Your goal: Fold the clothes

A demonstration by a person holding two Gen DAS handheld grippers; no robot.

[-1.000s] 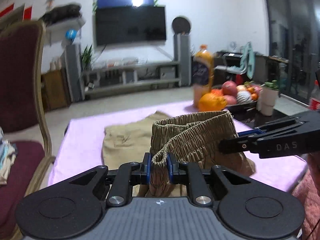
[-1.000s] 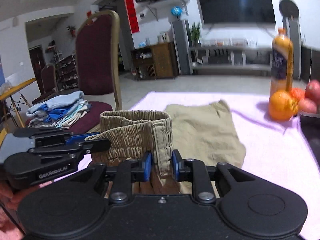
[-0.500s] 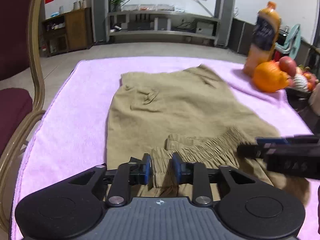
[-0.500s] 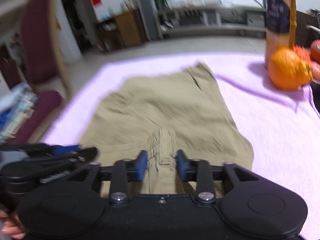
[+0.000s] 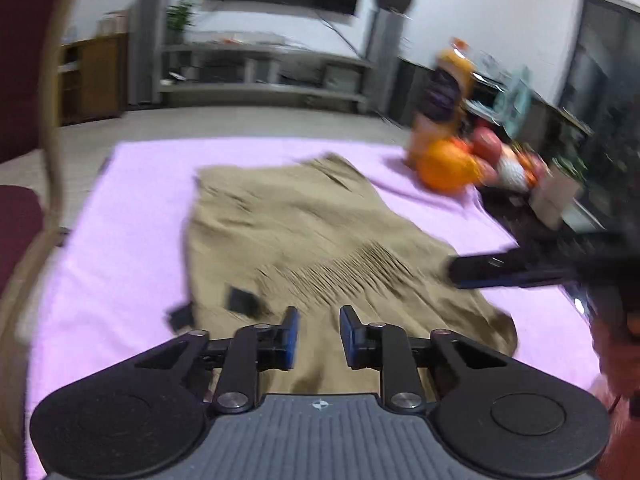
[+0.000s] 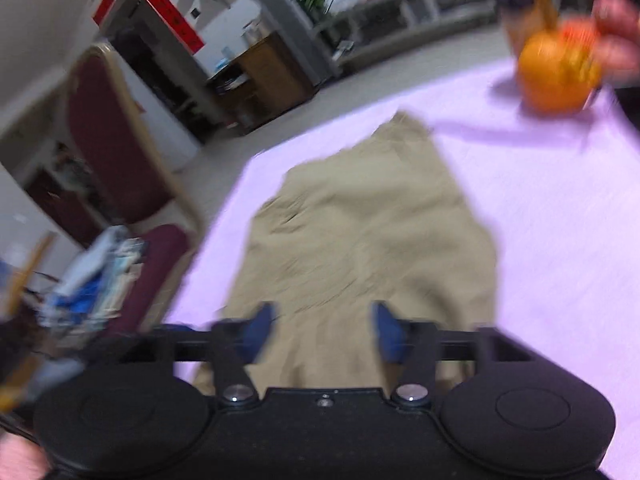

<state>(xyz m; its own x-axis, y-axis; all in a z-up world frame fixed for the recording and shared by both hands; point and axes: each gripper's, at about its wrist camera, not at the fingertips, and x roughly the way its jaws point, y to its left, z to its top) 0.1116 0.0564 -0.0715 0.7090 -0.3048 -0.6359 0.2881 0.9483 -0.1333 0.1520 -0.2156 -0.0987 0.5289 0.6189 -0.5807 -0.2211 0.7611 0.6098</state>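
Note:
Khaki shorts (image 5: pixel 320 236) lie flat on the pink cloth (image 5: pixel 120 248), with the elastic waistband (image 5: pixel 344 272) laid over the near part. They also show in the right wrist view (image 6: pixel 360 248). My left gripper (image 5: pixel 318 338) is open and empty just above the near edge of the shorts. My right gripper (image 6: pixel 322 330) is open wide and empty over the near edge; it also shows at the right of the left wrist view (image 5: pixel 516 268). Both views are blurred by motion.
An orange (image 5: pixel 448 166), a juice bottle (image 5: pixel 444 92) and a fruit bowl (image 5: pixel 508 168) stand at the far right of the cloth. A maroon chair (image 6: pixel 108 148) with a pile of folded clothes (image 6: pixel 96 280) stands to the left.
Both grippers lowered the held waistband onto the shorts, then opened and let go of it. Both now pull back toward the near edge.

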